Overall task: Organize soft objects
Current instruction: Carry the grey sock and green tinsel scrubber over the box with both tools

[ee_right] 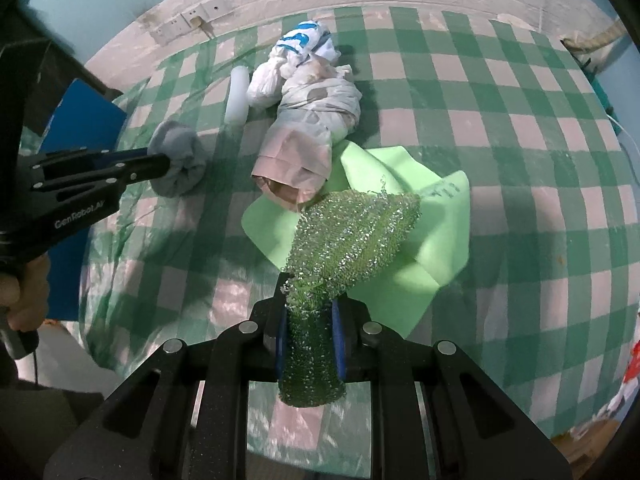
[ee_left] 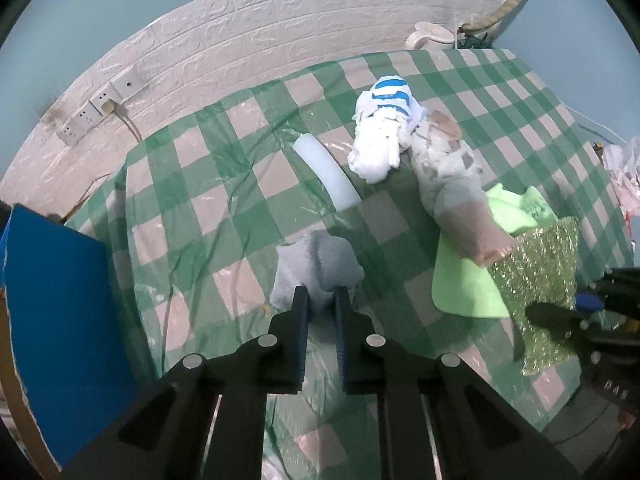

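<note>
- While the left gripper (ee_left: 322, 294) pinches a grey rolled sock (ee_left: 318, 270) between its two black fingers, the sock sits near the left side of the green-and-white checked tablecloth (ee_left: 208, 208), its bulk bulging beyond the fingertips.
- From the right wrist view, the same sock (ee_right: 180, 160) shows as a soft grey bundle at the tip of the left gripper (ee_right: 162, 166), which a hand (ee_right: 24, 292) holds by its handle at the picture's left edge.
- At the same time the right gripper (ee_right: 310, 312) is closed on a glittery green mesh scrubber (ee_right: 348, 240); the fabric is squeezed between the blue-lined fingers, with one end hanging below them and the rest fanning out ahead.
- Under the scrubber lies a light green cloth (ee_right: 436, 240), flat on the table with one corner curled.
- Touching that cloth's far edge is a pinkish-white rolled bundle (ee_right: 312, 132), and against its far end a white bundle with blue stripes (ee_right: 300, 46).
- Just left of these bundles lies a white foam tube (ee_right: 237, 96), well apart from the sock.
- Open checked cloth stretches across the right half of the table, bare up to its rounded far and right edges.
- Left of the sock, a blue board (ee_left: 60, 320) stands past the table's left edge, close to the left gripper.
- Behind the table runs a white embossed wall (ee_left: 240, 40) with sockets (ee_left: 96, 108).
</note>
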`<state>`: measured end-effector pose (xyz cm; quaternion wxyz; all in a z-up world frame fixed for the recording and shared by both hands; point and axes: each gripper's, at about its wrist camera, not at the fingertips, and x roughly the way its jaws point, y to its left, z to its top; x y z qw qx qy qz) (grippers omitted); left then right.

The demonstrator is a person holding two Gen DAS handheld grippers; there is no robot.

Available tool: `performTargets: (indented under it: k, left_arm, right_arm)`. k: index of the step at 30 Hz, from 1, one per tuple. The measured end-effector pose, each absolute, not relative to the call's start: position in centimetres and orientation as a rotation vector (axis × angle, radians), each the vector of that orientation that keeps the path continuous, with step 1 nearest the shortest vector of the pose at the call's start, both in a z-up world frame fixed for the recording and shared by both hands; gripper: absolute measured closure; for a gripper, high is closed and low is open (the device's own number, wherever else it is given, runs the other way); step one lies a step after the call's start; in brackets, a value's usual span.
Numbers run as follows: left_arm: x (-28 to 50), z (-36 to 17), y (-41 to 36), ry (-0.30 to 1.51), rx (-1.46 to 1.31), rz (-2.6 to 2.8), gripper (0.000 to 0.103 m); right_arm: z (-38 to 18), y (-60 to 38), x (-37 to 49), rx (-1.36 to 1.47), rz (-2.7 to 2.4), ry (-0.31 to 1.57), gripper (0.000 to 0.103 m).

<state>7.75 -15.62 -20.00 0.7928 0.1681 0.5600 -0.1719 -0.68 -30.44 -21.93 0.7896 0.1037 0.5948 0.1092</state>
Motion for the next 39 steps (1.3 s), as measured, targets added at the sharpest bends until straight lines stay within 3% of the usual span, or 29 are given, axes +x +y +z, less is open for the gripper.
performTargets:
  k: [39]
  left_arm:
    - [1.3,-12.1,-7.2,1.078,0.358,-0.280,0.094]
  right_arm:
    - [-9.7,-26.1,-0.6,-0.017,0.359,1.111,0.087]
